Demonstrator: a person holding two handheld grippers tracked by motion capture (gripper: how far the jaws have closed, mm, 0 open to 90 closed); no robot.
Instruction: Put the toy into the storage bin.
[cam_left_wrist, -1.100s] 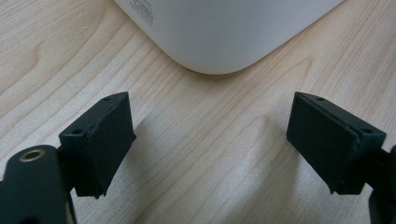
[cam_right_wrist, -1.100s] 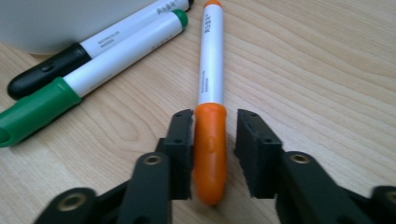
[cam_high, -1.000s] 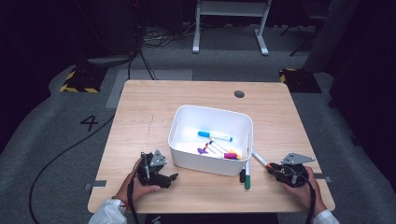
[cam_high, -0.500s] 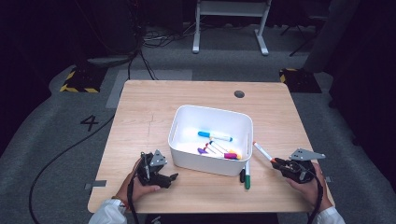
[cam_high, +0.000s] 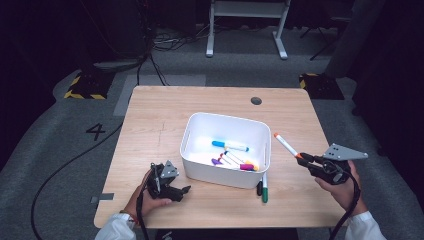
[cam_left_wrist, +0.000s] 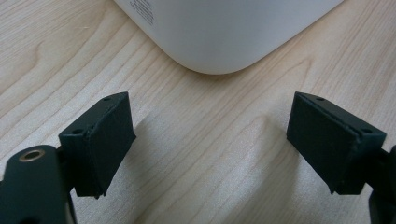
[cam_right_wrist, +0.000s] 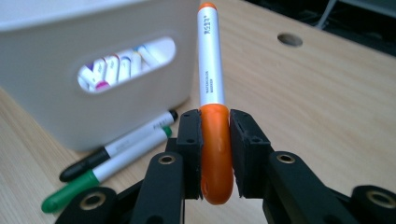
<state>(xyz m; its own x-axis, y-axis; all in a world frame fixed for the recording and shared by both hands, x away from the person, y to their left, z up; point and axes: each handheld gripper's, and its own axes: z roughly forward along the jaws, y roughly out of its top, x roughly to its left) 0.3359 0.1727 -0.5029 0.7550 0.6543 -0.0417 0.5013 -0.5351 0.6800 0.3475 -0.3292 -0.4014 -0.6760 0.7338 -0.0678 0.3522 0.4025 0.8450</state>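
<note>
Orange marker | clamped by its cap in right tool | left tool apart

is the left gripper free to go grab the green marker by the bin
Probably not directly: the left gripper is open and empty, but the white bin stands between it and the green marker; it must go around.

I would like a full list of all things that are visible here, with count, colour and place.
bin: one, white, table centre.
markers in bin: several, blue and purple among them, on its floor.
orange marker: one, clamped by the right hand-held gripper.
green marker: one, on the table before the bin.
black marker: one, beside the green one.
table: one, light wood.
left hand-held gripper: black, open, near the bin's corner.
</note>
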